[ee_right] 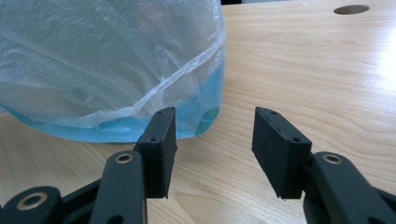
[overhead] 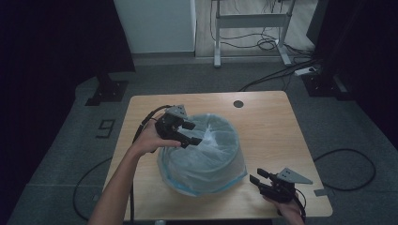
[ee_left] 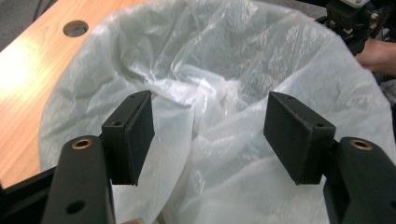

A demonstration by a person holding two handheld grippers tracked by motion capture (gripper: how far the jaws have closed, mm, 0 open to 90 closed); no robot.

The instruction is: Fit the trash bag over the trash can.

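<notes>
A blue bin (overhead: 187, 187) lined with a clear plastic bag (overhead: 206, 154) stands on the middle of the wooden table (overhead: 272, 122). My left gripper (overhead: 195, 133) hovers over the bin's left rim with its jaws open. In the left gripper view, the left gripper (ee_left: 208, 135) looks down into the crumpled bag (ee_left: 224, 70), and no plastic is pinched between the pads. My right gripper (overhead: 256, 175) rests near the table's front right, open. The right gripper (ee_right: 212, 140) points at the bin's lower edge (ee_right: 201, 119), a short way from it. Bag film (ee_right: 107, 60) hangs over the blue wall.
A round cable hole (overhead: 238, 103) sits near the table's far edge. Bare wood lies to the right of the bin. On the floor behind are a white desk frame (overhead: 251, 21), cables (overhead: 267, 44) and a "9" marker (overhead: 106, 127). The right hand's gripper (ee_left: 350, 18) appears beyond the bag.
</notes>
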